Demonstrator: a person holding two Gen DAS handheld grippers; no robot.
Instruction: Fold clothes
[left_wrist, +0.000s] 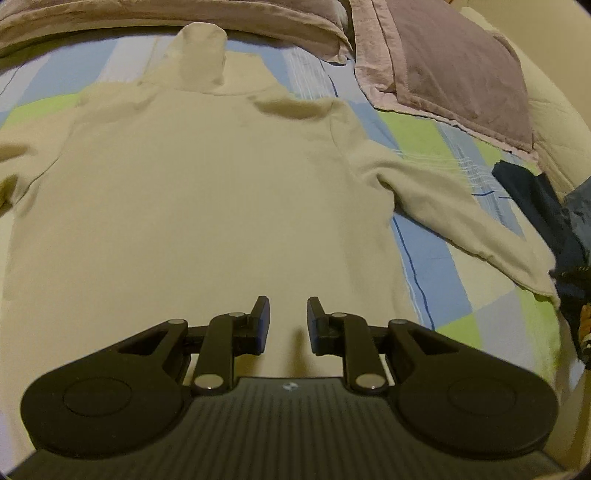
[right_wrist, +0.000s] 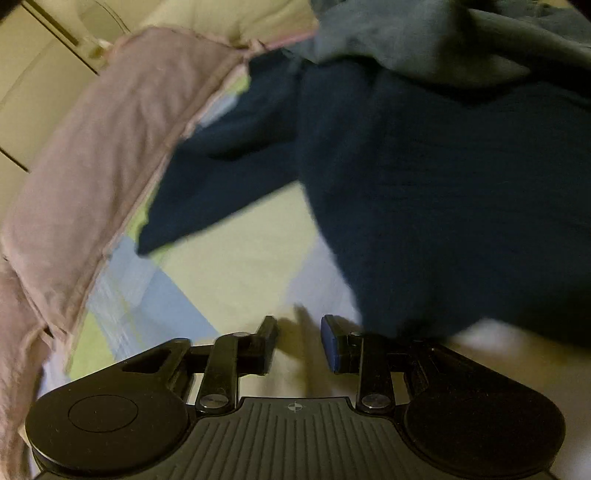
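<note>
A cream turtleneck sweater lies spread flat on the bed, collar at the far end, its right sleeve stretched out to the right. My left gripper hovers open over the sweater's lower hem with nothing between its fingers. In the right wrist view a dark navy garment lies crumpled on the bed, and a grey-blue cloth sits beyond it. My right gripper stands open just in front of the navy garment's near edge, holding nothing. That view is blurred.
The bed has a patchwork sheet of blue, green and pale squares. Mauve pillows lie at the head of the bed; one pillow borders the right gripper's left side. The navy garment touches the sleeve's cuff.
</note>
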